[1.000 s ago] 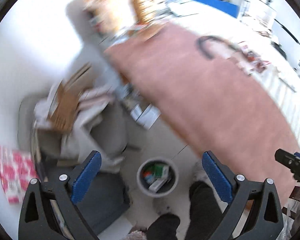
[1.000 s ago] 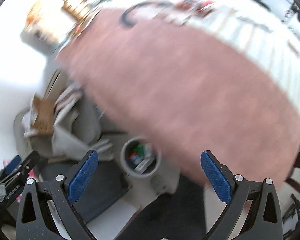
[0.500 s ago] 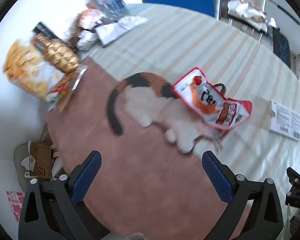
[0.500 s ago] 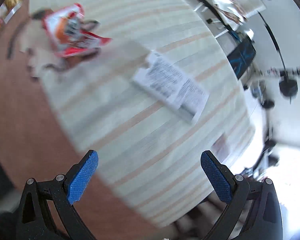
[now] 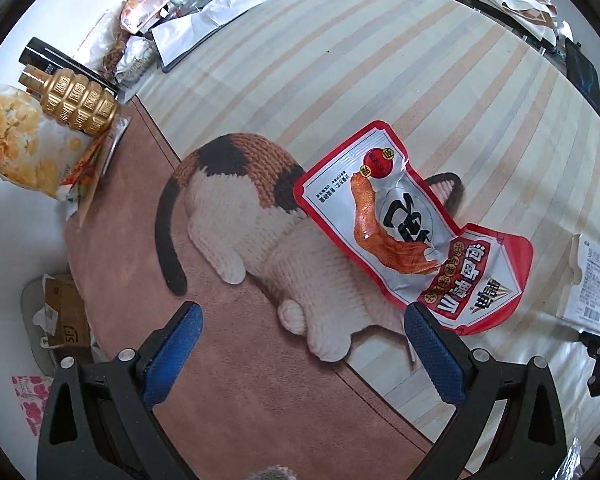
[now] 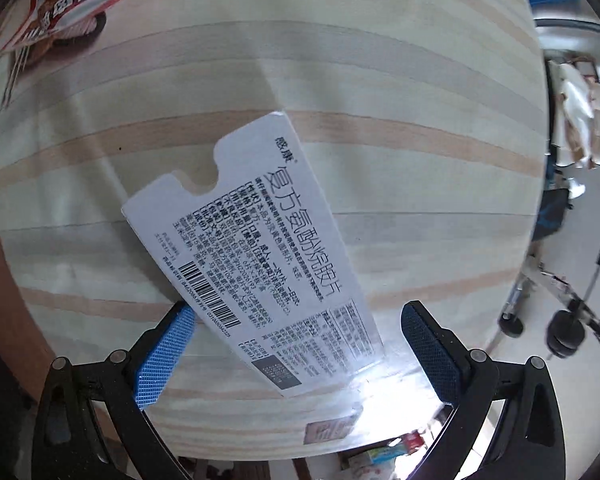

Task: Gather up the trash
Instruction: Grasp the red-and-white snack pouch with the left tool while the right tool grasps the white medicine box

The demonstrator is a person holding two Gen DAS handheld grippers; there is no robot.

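Note:
A red and silver snack wrapper lies flat on the striped tablecloth, partly over a printed cat picture. My left gripper hovers open just short of it, its right finger near the wrapper's lower corner. A flattened white medicine box with black print and a barcode lies near the table edge. My right gripper is open, with the box's near end between its blue pads; I cannot tell whether they touch it. The wrapper also shows at the top left of the right wrist view.
At the table's far left stand a gold bottle, a bag of flakes and other packets. A white paper sheet lies behind. Below the table edge sits a bin with cardboard. Chairs and stands are beyond the right edge.
Both grippers swung up from the floor and the waste bin to the tabletop. The left one closed in on the red wrapper; the right one dropped down over the white box.

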